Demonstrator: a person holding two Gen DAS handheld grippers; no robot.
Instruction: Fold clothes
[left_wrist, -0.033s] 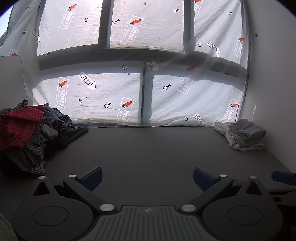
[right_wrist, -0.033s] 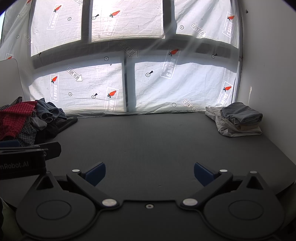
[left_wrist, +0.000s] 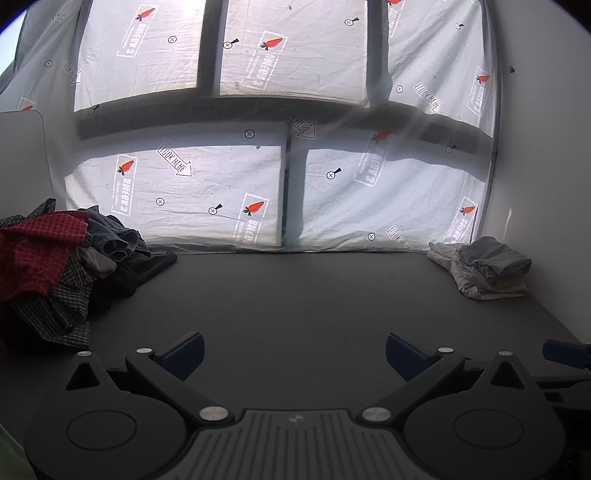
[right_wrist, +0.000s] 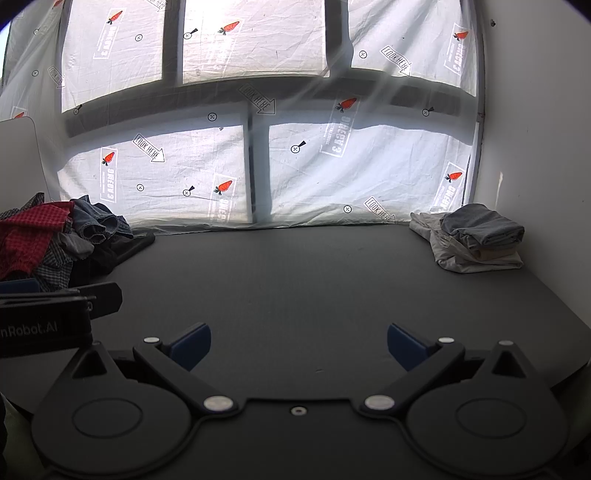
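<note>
A heap of unfolded clothes (left_wrist: 55, 266), with a red checked garment on top, lies at the far left of the dark table (left_wrist: 295, 295); it also shows in the right wrist view (right_wrist: 55, 240). A small stack of folded clothes (left_wrist: 484, 266) sits at the far right by the wall, also in the right wrist view (right_wrist: 476, 238). My left gripper (left_wrist: 294, 350) is open and empty above the table's near middle. My right gripper (right_wrist: 298, 345) is open and empty. The left gripper's body (right_wrist: 48, 314) shows at the left of the right wrist view.
A plastic-covered window (left_wrist: 258, 166) with carrot prints backs the table. A white wall (left_wrist: 546, 166) stands on the right and a white panel (left_wrist: 22, 155) at the far left. The right gripper's blue fingertip (left_wrist: 565, 352) shows at the right edge.
</note>
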